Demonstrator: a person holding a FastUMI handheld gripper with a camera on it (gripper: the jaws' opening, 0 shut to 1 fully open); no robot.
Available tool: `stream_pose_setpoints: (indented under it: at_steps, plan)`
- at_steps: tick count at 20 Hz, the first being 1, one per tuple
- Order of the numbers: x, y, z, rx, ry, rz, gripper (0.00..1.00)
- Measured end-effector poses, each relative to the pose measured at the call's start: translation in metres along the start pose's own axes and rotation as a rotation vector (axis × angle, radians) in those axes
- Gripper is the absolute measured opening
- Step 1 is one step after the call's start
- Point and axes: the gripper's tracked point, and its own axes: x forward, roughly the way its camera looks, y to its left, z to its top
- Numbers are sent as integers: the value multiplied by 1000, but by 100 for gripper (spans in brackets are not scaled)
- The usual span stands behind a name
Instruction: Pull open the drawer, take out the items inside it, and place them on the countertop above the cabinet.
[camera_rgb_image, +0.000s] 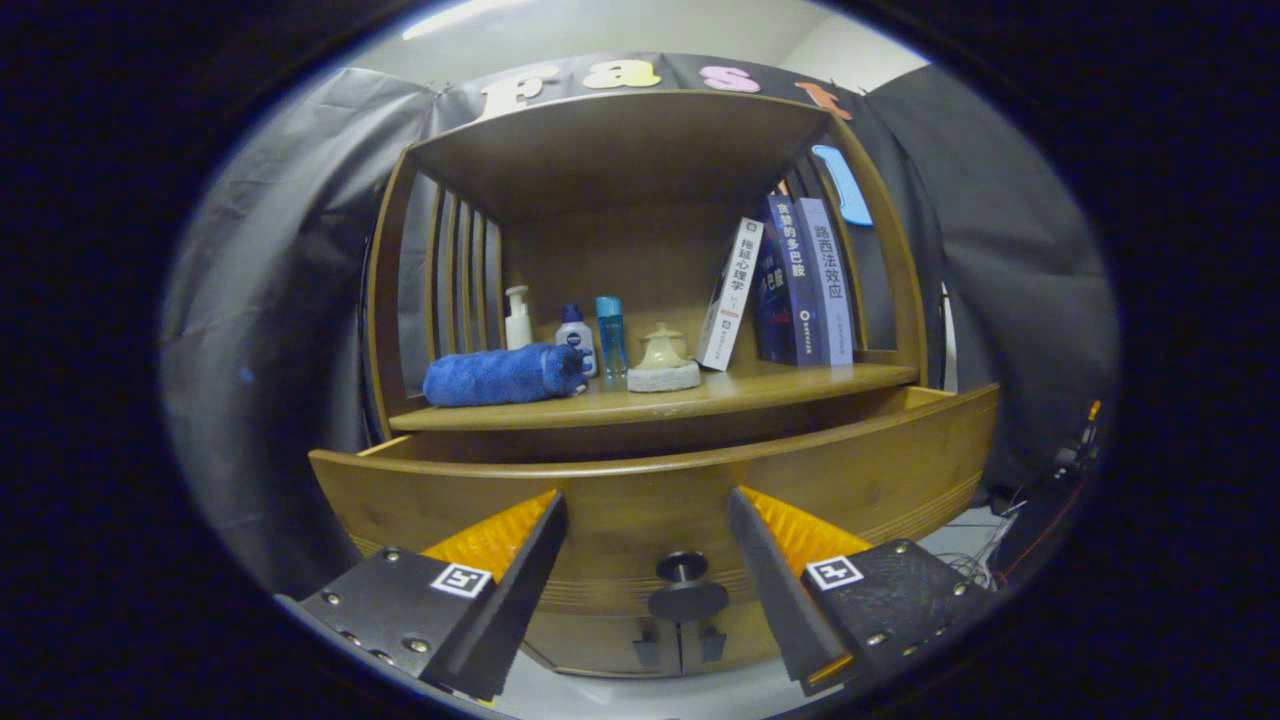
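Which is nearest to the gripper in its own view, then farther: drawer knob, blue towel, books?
Gripper open.
1. Drawer knob, between the fingers on the pulled-out drawer front.
2. Blue towel, rolled on the countertop's left front.
3. Books, standing farther back at right.

The fingers (645, 520) stand spread apart, gripping nothing, with the drawer knob (684, 570) in the gap between them, just ahead. The drawer front (640, 500) is pulled out and blocks the way straight on at 12 o'clock; a narrow slot opens behind its top edge, under the counter (700, 398).

On the counter, the rolled blue towel (500, 375) fills the 11 o'clock side, with three bottles (575, 335) just behind it. A small pot on a stone base (663, 362) sits at 12 o'clock. Leaning and upright books (790, 285) block the 1 o'clock side. Bare counter shows along the front edge ahead of the books, and between the pot and the leaning book.
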Motion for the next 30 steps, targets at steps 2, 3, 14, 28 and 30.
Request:
stream_pose_setpoints:
  at_steps: [2, 3, 14, 28, 30]
  plan:
    - [8, 1, -1, 5, -1, -2, 99]
    - [12, 1, 1, 2, -6, -3, 98]
    - [65, -3, 2, -50, 10, -10, 99]
    - [94, 0, 0, -110, 32, -22, 99]
    - [93, 1, -7, -134, 70, -21, 99]
